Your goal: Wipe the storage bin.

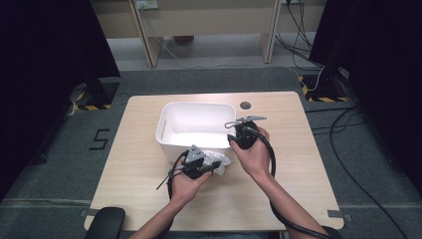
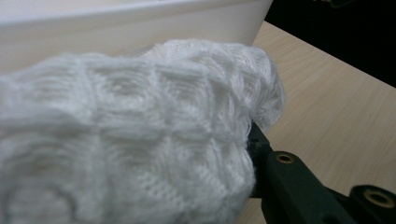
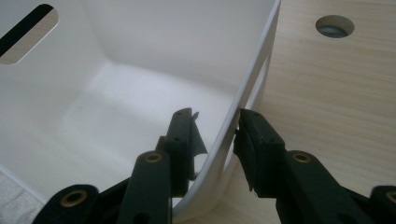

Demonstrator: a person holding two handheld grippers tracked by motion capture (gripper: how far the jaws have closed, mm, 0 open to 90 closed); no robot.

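Grey carpet runs all round, and on it stands the pale wooden table point(image 1: 149, 179), so that's my stage. Biggest thing on it is the white plastic bin point(image 1: 169, 142), sitting toward the far edge, about midway across, with a slot handle in its end wall. Near the far edge, just right of the bin, I can see a round cable hole point(image 1: 245, 105) in the tabletop. Next down, the white knitted cloth point(image 1: 221, 160), bunched up right against the bin's near wall, toward the middle of the table. I've got the left gripper point(image 1: 215, 168) clamped tight on that cloth; in the left gripper view the weave bulges over the one black jaw I can see. My right gripper point(image 3: 215, 135) straddles the bin's right wall, one jaw inside, one outside, set at a middling width, pads barely touching the plastic.
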